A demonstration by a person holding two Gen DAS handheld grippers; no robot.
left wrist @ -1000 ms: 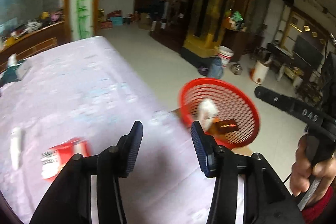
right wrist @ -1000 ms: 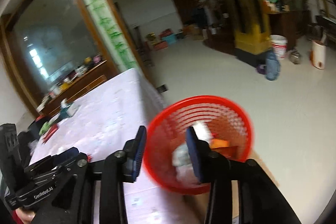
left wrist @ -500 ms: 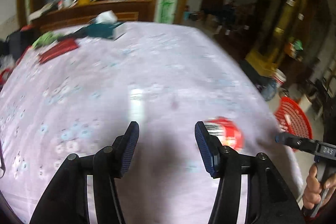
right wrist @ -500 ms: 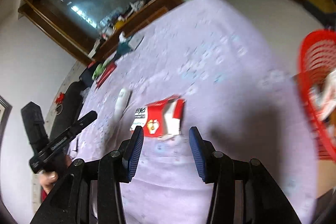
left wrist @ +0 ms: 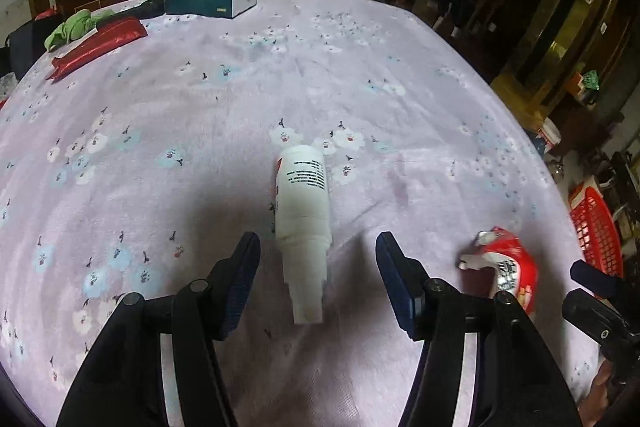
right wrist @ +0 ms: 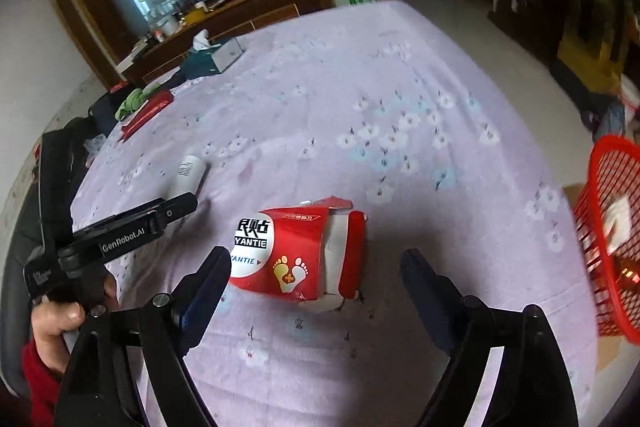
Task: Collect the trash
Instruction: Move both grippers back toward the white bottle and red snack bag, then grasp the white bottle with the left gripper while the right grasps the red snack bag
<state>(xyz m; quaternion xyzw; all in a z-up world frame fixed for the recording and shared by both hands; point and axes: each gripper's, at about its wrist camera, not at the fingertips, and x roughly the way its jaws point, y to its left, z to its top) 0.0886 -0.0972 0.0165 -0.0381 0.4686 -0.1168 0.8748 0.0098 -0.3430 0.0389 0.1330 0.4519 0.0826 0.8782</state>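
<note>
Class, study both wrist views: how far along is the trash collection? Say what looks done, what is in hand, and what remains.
Done: some trash already lies in the red basket. In hand: nothing yet; the left tool is open around the white bottle, and the right tool is open around the torn red box. Left: grasp both and drop them in the basket.

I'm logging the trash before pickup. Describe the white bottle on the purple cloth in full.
The white bottle looks plastic, with black print and a red mark on its body. It lies on its side on the flowered purple cloth, narrow neck toward the left gripper. The neck sits between the open fingers, untouched. Whether it is capped is unclear.
</note>
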